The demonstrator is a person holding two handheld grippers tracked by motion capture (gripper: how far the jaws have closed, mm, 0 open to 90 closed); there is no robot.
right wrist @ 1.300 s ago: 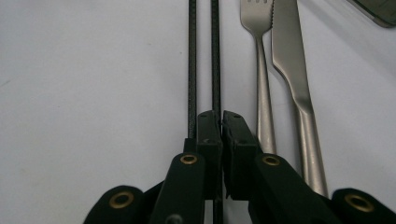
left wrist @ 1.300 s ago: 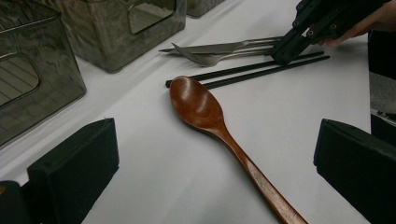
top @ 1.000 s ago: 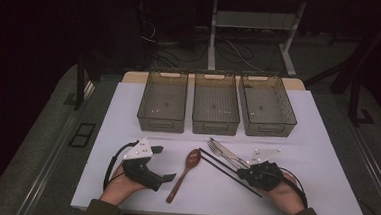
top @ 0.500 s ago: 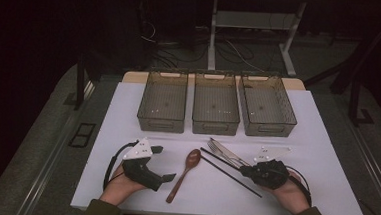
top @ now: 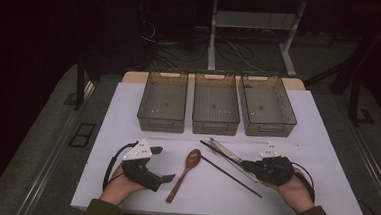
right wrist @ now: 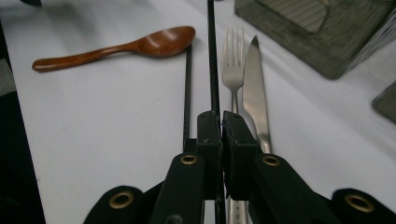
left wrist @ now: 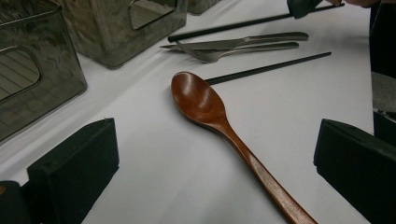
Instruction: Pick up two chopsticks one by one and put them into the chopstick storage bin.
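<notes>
My right gripper (right wrist: 221, 121) is shut on a black chopstick (right wrist: 212, 65) that runs straight ahead from its jaws. In the high view that gripper (top: 247, 166) sits at the right of the white table top. A second black chopstick (right wrist: 187, 93) lies on the table just left of the held one, and a fork (right wrist: 232, 65) and a knife (right wrist: 254, 98) lie to its right. A brown wooden spoon (top: 184, 173) lies at the middle front. My left gripper (left wrist: 215, 140) is open, its jaws standing wide on either side of the spoon (left wrist: 205, 102) without touching it.
Three empty smoky plastic bins (top: 216, 104) stand side by side across the back of the white table top (top: 117, 123). The nearest bin (left wrist: 28, 79) is close ahead of the left gripper. A hand holds each gripper at the front edge.
The right gripper has shifted a little away from the person, with the chopstick in its jaws. The left gripper and the spoon have stayed where they were.
</notes>
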